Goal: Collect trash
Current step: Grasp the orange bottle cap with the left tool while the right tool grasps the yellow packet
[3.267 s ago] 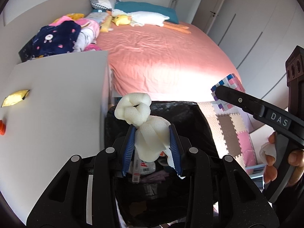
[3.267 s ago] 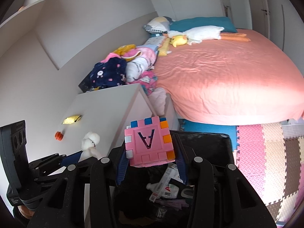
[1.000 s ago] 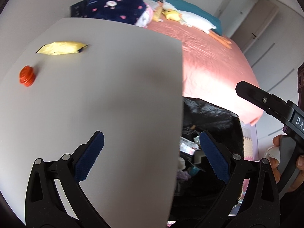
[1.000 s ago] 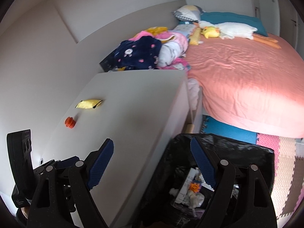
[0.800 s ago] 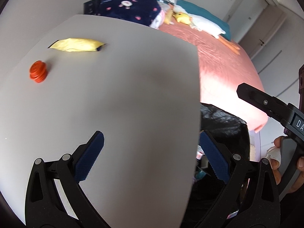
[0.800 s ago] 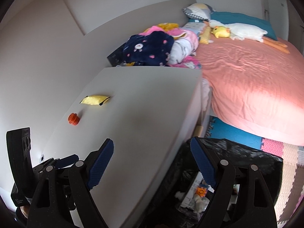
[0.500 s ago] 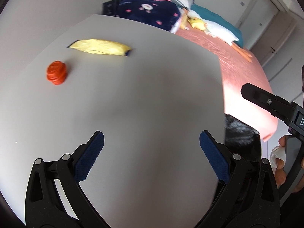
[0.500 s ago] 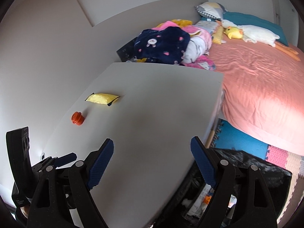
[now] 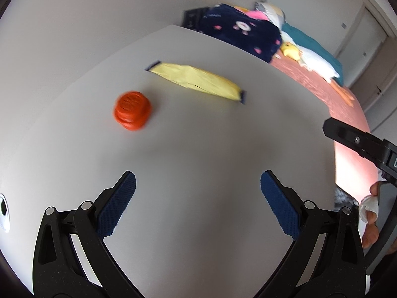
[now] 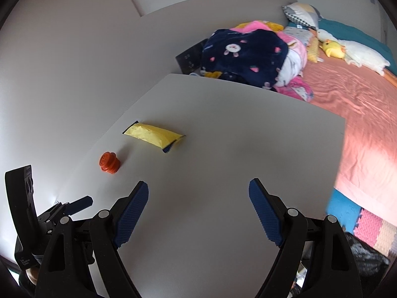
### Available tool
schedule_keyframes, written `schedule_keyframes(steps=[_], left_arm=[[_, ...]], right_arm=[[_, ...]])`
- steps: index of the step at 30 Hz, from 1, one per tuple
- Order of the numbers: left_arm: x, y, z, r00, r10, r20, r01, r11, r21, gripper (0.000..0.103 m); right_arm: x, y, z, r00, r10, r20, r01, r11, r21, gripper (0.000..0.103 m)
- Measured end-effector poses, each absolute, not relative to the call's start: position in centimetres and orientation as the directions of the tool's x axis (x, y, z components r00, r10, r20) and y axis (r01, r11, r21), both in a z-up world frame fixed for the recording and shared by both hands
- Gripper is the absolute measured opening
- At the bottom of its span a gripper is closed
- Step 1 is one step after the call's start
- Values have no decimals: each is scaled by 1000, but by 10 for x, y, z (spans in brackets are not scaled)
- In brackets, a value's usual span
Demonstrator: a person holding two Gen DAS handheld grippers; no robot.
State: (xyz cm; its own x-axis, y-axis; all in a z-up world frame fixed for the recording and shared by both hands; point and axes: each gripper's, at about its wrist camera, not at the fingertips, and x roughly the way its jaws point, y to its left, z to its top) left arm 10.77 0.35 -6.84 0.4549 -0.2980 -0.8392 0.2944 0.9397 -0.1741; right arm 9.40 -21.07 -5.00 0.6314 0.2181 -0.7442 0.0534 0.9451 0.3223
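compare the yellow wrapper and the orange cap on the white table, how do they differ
The yellow wrapper is long, thin and lies flat; the orange cap is small, round and stands up off the surface. The wrapper is crinkled with dark ends; the cap is rigid, ridged and one solid colour. The wrapper lies farther along the white table, the cap nearer the left claw. Both sit apart, untouched, close to the wall-side edge.

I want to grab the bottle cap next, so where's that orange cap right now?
The orange cap sits on the white tabletop near its wall-side edge, just beside the yellow wrapper but not touching it, ahead and left of both open tools.
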Motion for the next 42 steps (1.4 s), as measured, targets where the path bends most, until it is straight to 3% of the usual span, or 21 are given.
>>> schedule_keyframes(steps=[28, 30, 32, 39, 42], left_arm=[[188, 48, -95, 475, -221, -852, 178, 972, -153, 63], [188, 48, -96, 485, -213, -848, 182, 973, -140, 51], [189, 49, -95, 485, -226, -845, 189, 970, -150, 45], [188, 56, -95, 486, -230, -843, 169, 971, -168, 45], [186, 61, -94, 486, -230, -843, 160, 972, -173, 45]], right_arm=[[215, -122, -73, 562, 220, -797, -111, 975, 191, 83], [221, -115, -76, 556, 215, -803, -125, 977, 174, 83], [226, -110, -78, 553, 210, -807, -133, 978, 163, 83], [237, -99, -98, 527, 191, -828, -170, 979, 117, 83], [240, -97, -107, 518, 186, -835, -181, 978, 105, 71]])
